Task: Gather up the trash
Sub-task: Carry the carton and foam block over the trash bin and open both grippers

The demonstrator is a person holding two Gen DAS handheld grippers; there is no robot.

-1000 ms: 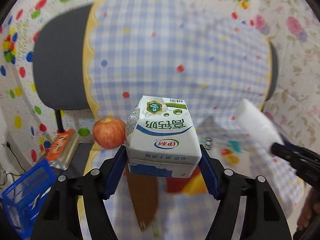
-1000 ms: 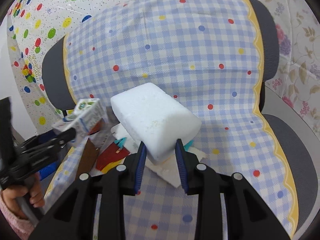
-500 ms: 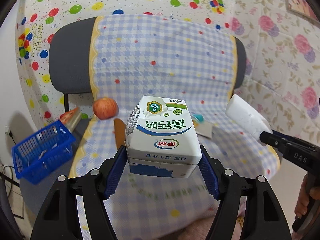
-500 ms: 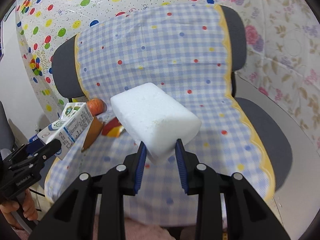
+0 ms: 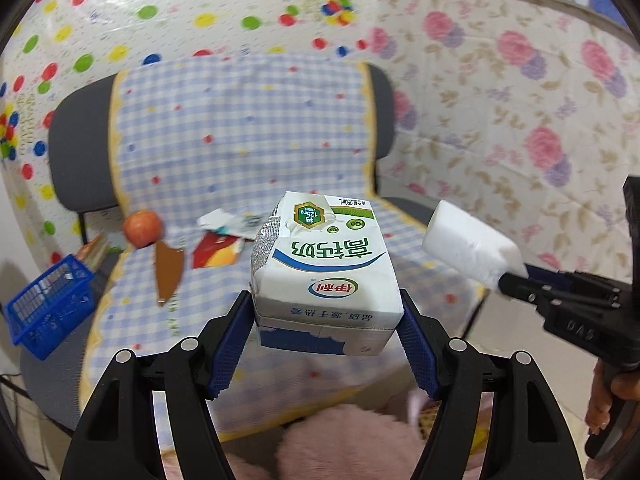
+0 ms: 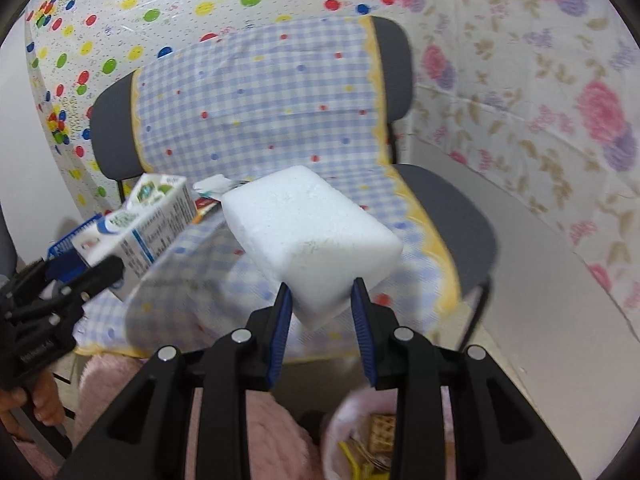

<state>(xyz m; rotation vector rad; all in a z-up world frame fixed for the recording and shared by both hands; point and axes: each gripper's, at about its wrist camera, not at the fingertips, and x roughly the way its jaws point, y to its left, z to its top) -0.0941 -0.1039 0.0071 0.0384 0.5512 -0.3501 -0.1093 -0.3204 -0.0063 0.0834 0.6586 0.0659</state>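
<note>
Both claws have pulled back from the chair: left claw [image 5: 326, 320] clamps the milk carton [image 5: 326, 276], right claw [image 6: 322, 312] the foam block [image 6: 312, 236]; a trash bag [image 6: 360, 440], probably, sits below.

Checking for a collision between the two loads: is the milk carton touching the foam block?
Apart. The left wrist view shows chair cloth between the milk carton and the foam block.

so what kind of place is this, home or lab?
Likely a room at home, staged for recording: a chair draped in a checked cloth, floral paper on the wall, an apple and a blue basket beside it.
</note>
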